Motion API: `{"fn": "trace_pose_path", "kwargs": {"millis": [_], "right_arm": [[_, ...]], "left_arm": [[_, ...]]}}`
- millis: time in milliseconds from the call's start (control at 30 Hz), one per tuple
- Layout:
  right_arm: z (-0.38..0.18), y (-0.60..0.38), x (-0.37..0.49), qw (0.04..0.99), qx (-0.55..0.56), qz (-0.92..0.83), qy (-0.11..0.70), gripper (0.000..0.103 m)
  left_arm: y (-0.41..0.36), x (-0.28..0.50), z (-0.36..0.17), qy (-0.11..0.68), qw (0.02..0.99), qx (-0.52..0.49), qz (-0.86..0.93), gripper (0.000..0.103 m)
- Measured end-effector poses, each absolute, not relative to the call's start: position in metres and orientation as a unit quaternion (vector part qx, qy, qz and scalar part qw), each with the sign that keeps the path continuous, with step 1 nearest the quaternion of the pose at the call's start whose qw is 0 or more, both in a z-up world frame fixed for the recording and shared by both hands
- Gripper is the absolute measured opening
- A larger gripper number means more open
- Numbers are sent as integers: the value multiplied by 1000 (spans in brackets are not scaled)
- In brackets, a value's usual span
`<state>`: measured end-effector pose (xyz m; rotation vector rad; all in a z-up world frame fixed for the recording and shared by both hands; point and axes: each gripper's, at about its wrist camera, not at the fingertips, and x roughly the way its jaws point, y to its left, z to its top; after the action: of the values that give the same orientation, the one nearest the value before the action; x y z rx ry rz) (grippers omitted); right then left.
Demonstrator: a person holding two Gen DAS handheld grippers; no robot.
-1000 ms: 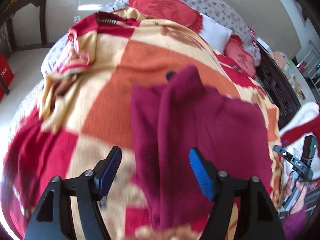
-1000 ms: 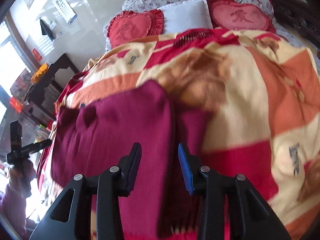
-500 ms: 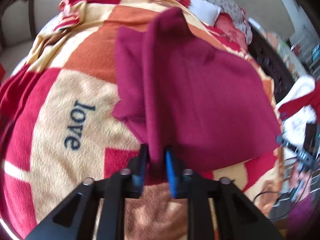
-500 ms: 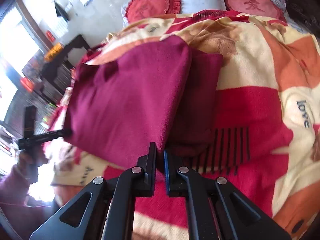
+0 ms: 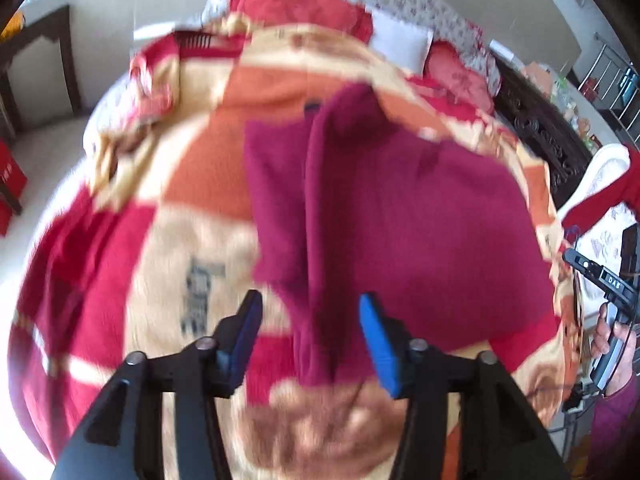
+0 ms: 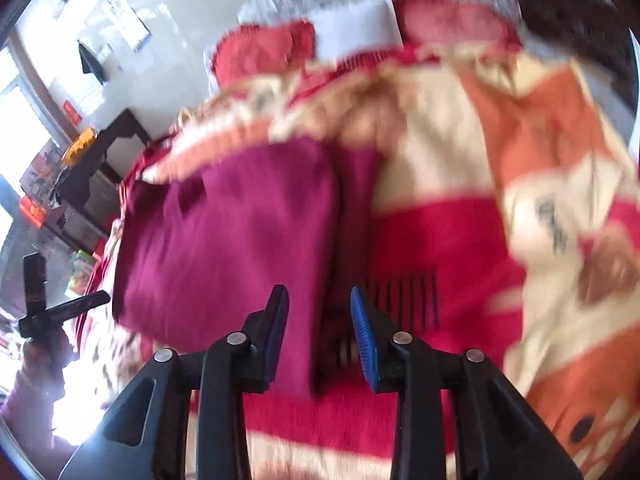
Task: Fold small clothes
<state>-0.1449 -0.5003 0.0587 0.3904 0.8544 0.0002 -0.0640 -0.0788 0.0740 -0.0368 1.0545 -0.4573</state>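
Note:
A dark magenta garment (image 5: pixel 400 216) lies folded on the patterned blanket (image 5: pixel 200 160) of a bed; it also shows in the right wrist view (image 6: pixel 240 240). My left gripper (image 5: pixel 310 338) is open, its blue-padded fingers standing either side of the garment's near folded edge without clamping it. My right gripper (image 6: pixel 318 334) is open too, its fingers straddling the garment's near corner. The other gripper shows at each view's edge, held in a hand (image 5: pixel 612 304). Both views are blurred by motion.
The red, orange and cream blanket (image 6: pixel 500 240) covers the bed. Red heart-shaped cushions (image 5: pixel 320 12) and a white pillow (image 6: pixel 352 20) lie at the head. Dark wooden furniture (image 6: pixel 104 160) stands beside the bed.
Half a second ago both grippers were shut on the garment's edge. Both have opened and let it go, and it lies on the blanket. Both views have pulled back a little.

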Motion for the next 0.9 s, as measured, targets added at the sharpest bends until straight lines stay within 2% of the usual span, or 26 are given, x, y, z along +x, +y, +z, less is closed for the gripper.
{"fn": "trace_pose_path", "kwargs": {"millis": [233,467,533,633,733,867,900], "right_arm": [[63,-467,-52,902,150,12,404,14],[25,-470,23,893,81,-52,439,14],[17,-478,27,892,104,-48,438,13],[35,-487,11,902,141,-38,407,13],[50,-501,-5,909,150,-62,384,19],[39,-506,6,897,118,-65,420,22],[32,-503,13,890,115,-52,437,17]], "left_arm": [[-114,-7,80,472,861,-26,-187,57],[-126,57,33,511,850,-25,-129,60],[-125,60,31,504,853,-27,-132,61],[-126,59,36,501,854,-23,-137,62],[-127,56,38,499,855,-20,-142,62],[-128,56,37,500,855,-20,-139,63],[-128,55,37,499,855,-19,-138,63]]}}
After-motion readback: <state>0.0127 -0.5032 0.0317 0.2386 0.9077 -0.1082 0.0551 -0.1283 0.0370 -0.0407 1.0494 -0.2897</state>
